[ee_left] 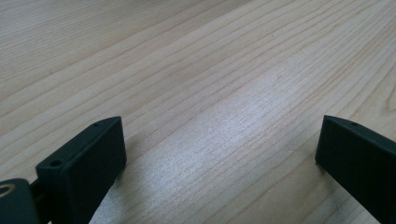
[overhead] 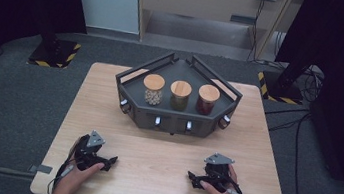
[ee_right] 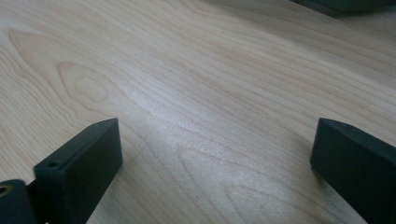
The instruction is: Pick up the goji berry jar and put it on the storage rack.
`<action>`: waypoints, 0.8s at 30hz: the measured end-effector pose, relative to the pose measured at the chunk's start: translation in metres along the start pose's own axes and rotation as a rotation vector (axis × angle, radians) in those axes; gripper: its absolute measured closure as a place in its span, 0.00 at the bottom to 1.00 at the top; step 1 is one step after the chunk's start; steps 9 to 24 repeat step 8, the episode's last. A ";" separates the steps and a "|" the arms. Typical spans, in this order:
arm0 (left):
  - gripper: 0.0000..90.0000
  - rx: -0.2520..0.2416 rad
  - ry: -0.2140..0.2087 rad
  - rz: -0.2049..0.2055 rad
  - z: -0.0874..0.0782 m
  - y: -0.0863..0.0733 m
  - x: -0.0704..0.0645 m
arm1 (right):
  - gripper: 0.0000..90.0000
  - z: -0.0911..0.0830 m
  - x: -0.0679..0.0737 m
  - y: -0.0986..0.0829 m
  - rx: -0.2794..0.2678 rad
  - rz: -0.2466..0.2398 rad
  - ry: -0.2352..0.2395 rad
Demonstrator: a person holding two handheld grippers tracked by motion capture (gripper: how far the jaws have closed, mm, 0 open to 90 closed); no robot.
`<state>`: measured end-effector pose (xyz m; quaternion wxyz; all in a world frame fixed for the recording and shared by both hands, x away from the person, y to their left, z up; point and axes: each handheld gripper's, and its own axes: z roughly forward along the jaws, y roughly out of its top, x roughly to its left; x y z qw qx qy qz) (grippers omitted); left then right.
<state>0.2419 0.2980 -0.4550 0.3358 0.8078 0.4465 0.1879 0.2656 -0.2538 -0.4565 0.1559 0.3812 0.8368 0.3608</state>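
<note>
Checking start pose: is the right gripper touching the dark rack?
Apart. High view shows bare table between the right gripper and the rack holding three jars.

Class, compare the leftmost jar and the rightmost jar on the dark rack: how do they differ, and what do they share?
The leftmost jar holds pale, roundish pieces; the rightmost jar holds something dark red. The leftmost jar stands toward the left gripper side of the rack, the rightmost jar toward the right gripper side. Both stand upright with round wooden lids.
</note>
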 end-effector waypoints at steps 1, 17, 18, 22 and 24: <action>0.00 0.000 0.000 0.000 0.000 0.000 0.000 | 0.01 0.000 0.004 0.001 0.003 -0.011 -0.014; 0.00 0.000 0.000 -0.004 0.000 0.000 0.000 | 0.01 0.001 0.003 0.001 0.007 -0.004 -0.013; 0.00 0.000 0.000 -0.004 0.000 0.000 0.000 | 0.01 0.001 0.003 0.001 0.007 -0.004 -0.013; 0.00 0.000 0.000 -0.004 0.000 0.000 0.000 | 0.01 0.001 0.003 0.001 0.007 -0.004 -0.013; 0.00 0.000 0.000 -0.004 0.000 0.000 0.000 | 0.01 0.001 0.003 0.001 0.007 -0.004 -0.013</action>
